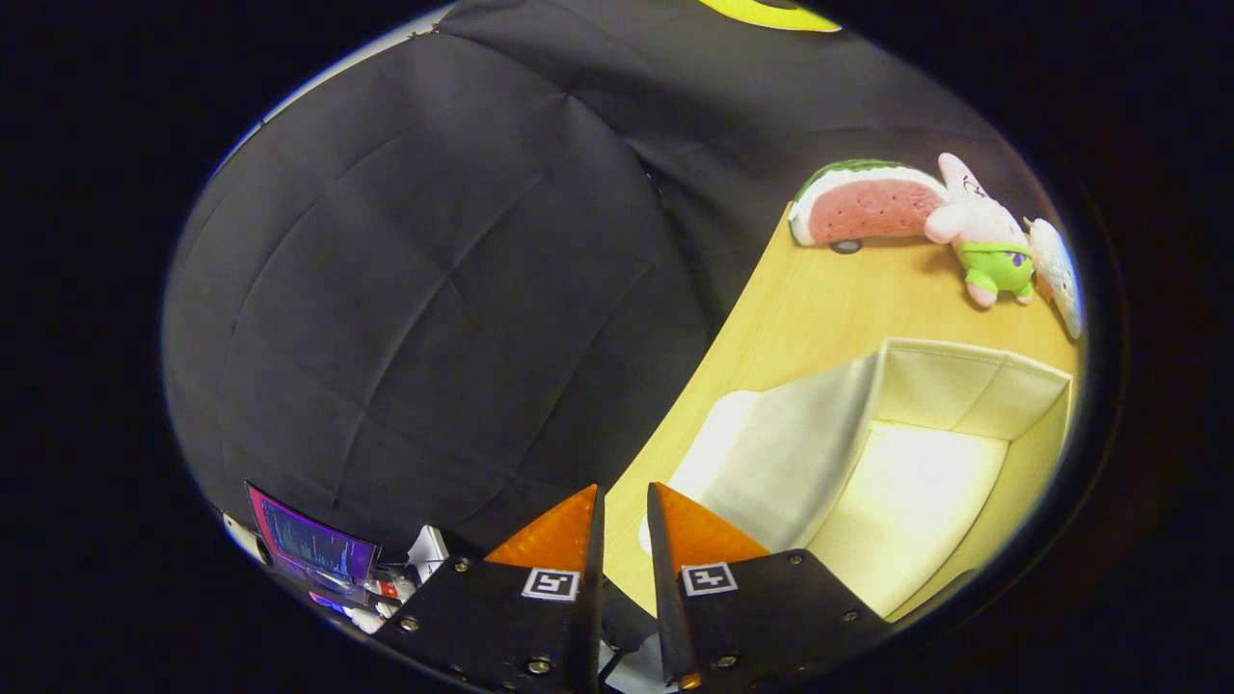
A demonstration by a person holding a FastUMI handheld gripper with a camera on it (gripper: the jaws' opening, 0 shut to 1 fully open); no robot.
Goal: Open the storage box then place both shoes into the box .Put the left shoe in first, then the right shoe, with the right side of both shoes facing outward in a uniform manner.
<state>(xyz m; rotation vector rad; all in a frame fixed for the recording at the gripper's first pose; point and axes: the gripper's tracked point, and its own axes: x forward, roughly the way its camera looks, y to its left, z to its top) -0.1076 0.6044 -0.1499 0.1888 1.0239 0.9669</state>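
The pale wood counter (810,308) ends at a curved edge against the black cloth wall. On it the cream fabric storage box (964,424) stands open and empty, its flap (781,453) folded toward that edge. Beyond the box lie soft plush toys (925,217). The fingers (625,525), nearly together, hold nothing beside the flap.

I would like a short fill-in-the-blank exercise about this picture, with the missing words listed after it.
1. The storage box on the wooden table has its lid ____.
2. Inside, the box holds ____ shoes.
3. The gripper has its fingers close together with ____ between them.
4. At the table's far end, the pink star-shaped plush toy lies beside a plush slice of ____.

Missing words: open; no; nothing; watermelon
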